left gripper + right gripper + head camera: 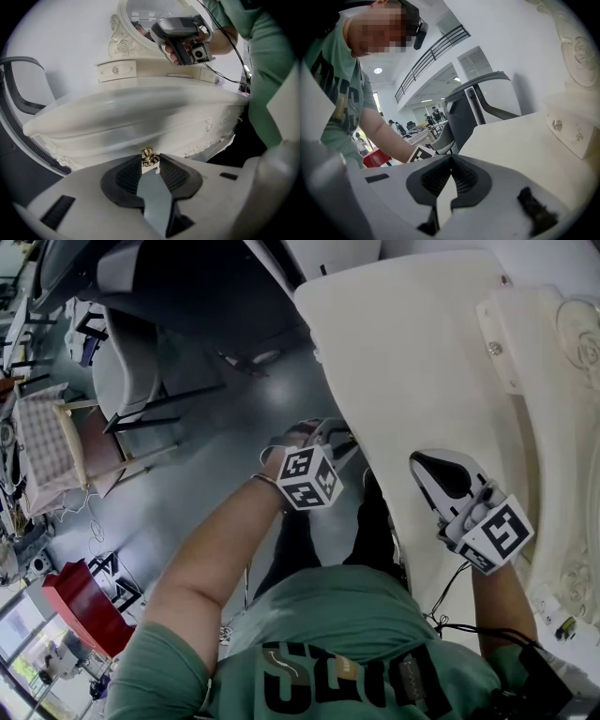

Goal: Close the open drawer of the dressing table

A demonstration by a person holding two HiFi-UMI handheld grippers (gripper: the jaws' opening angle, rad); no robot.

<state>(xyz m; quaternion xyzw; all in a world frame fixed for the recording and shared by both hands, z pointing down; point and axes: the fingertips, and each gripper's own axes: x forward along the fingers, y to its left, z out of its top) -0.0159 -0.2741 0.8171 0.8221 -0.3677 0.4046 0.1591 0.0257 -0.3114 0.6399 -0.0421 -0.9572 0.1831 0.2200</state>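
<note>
The cream dressing table point(422, 362) fills the right of the head view. In the left gripper view its carved drawer front point(140, 126) runs under the table top, with a small brass knob point(149, 156) at its middle. My left gripper point(150, 159) is shut on that knob, a pad on each side. In the head view the left gripper point(328, 439) is at the table's front edge, its tips hidden. My right gripper point(427, 465) hovers over the table top point(511, 136). The right gripper point(450, 159) is shut on nothing. How far the drawer stands out I cannot tell.
A low box with small knobs point(567, 126) and the ornate mirror frame point(122, 42) stand at the table's back. A grey chair point(141, 352) and a wooden chair point(84, 442) are on the dark floor to the left, a red object point(84, 601) nearer.
</note>
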